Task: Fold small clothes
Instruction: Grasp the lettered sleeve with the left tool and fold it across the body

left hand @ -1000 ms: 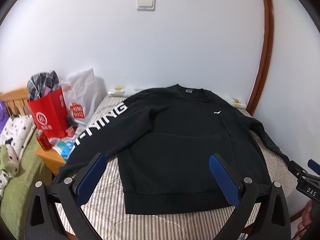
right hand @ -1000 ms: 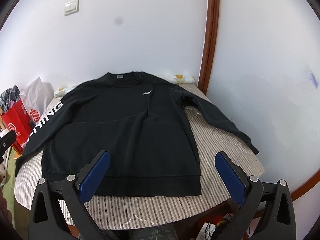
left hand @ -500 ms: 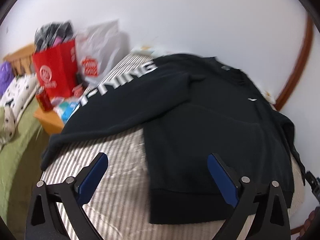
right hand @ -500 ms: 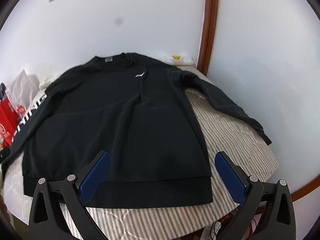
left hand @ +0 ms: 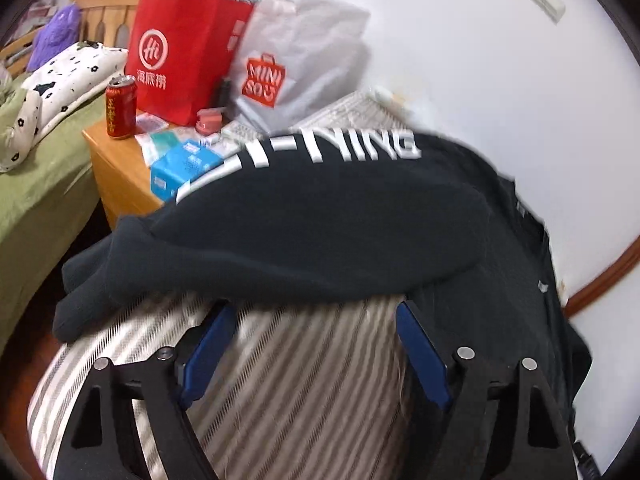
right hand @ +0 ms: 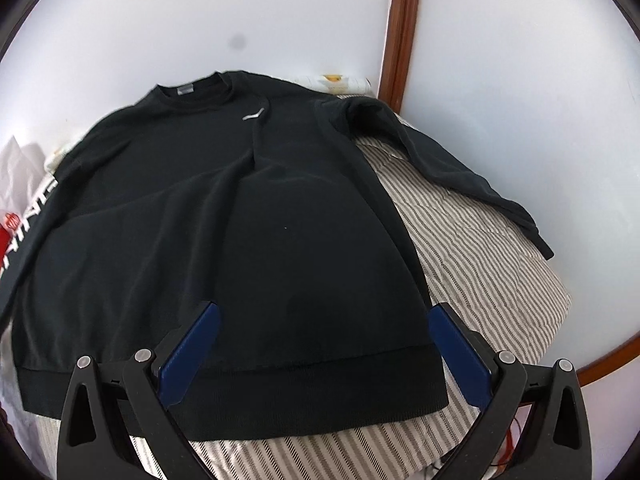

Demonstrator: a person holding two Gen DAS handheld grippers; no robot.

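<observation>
A black sweatshirt [right hand: 248, 220] lies flat, front up, on a striped cloth surface [right hand: 472, 240]. Its hem faces me in the right wrist view, and its plain sleeve [right hand: 444, 168] stretches out to the right. My right gripper [right hand: 324, 312] is open and empty, just above the hem at the lower right of the body. In the left wrist view the sleeve with white lettering [left hand: 320, 208] lies across the striped surface [left hand: 304, 380]. My left gripper [left hand: 316, 312] is open and empty, low over the stripes, right at that sleeve's near edge.
Left of the surface stands a wooden bedside table [left hand: 116, 168] with a red can [left hand: 120, 106], a red paper bag [left hand: 180, 52], a white bag [left hand: 296, 60] and a blue packet [left hand: 184, 168]. A bed with green bedding [left hand: 36, 184] lies further left. White walls close off the back.
My left gripper has swung left and dropped close to the lettered sleeve. My right gripper has moved forward and lower toward the hem. Both stayed open.
</observation>
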